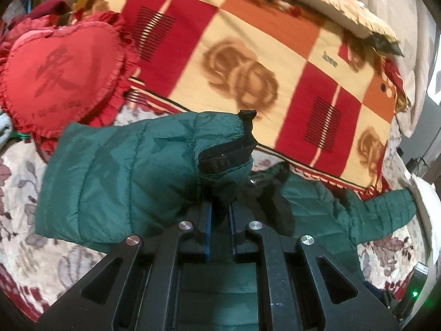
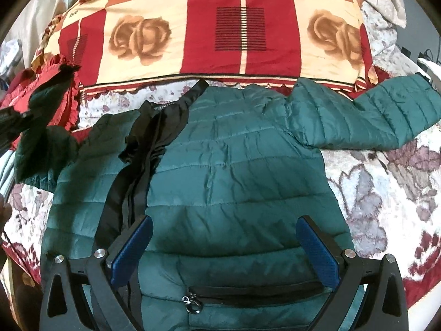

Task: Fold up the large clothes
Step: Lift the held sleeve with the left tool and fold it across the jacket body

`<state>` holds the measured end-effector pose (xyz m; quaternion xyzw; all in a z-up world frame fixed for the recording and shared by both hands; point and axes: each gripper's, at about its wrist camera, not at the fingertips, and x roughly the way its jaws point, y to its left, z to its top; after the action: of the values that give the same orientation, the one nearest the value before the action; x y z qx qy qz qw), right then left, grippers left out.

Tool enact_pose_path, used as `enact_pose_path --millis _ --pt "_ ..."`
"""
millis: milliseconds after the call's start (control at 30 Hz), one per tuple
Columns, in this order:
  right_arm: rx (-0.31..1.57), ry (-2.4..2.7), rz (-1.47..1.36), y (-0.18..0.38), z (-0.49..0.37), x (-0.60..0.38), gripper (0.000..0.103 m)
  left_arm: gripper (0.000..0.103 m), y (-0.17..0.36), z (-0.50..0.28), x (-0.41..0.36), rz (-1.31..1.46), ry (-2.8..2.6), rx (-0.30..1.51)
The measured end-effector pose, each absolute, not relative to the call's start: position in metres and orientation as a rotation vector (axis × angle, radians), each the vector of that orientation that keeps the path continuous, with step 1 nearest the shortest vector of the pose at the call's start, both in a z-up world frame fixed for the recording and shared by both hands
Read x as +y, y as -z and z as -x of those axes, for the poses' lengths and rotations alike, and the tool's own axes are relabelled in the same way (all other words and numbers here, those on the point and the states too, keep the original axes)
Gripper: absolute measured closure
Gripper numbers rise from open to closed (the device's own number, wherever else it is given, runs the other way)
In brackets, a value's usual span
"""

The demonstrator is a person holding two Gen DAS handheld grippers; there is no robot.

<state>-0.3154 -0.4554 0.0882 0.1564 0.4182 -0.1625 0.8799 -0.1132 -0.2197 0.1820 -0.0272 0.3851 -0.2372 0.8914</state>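
Observation:
A dark green quilted jacket (image 2: pixel 234 165) lies spread on the bed, front up, with a black lining strip (image 2: pixel 148 143) running down its opening. Its one sleeve (image 2: pixel 372 118) stretches flat to the right. My right gripper (image 2: pixel 224 237) hovers open over the jacket's lower body, near a pocket zipper (image 2: pixel 193 303), with nothing between its blue pads (image 2: pixel 135 248). My left gripper (image 1: pixel 220 195) is shut on the other sleeve (image 1: pixel 124 176), close to its black cuff (image 1: pixel 223 160), and holds it lifted off the bed. The lifted sleeve (image 2: pixel 41 138) shows at the left edge of the right wrist view.
A folded red, orange and cream checkered blanket (image 1: pixel 248 55) with rose prints lies just beyond the jacket. A red heart-shaped frilled cushion (image 1: pixel 55 77) sits at the left. The bed has a floral cover (image 2: pixel 386 193), which shows bare to the jacket's right.

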Motion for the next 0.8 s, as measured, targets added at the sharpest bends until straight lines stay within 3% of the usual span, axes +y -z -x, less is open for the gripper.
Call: enact_pose_path --millis 800 --pt "0.907 0.397 -0.290 -0.075 0.290 -0.492 0.000 0.094 -0.152 0.147 -0.313 -0.024 0.622 0.877"
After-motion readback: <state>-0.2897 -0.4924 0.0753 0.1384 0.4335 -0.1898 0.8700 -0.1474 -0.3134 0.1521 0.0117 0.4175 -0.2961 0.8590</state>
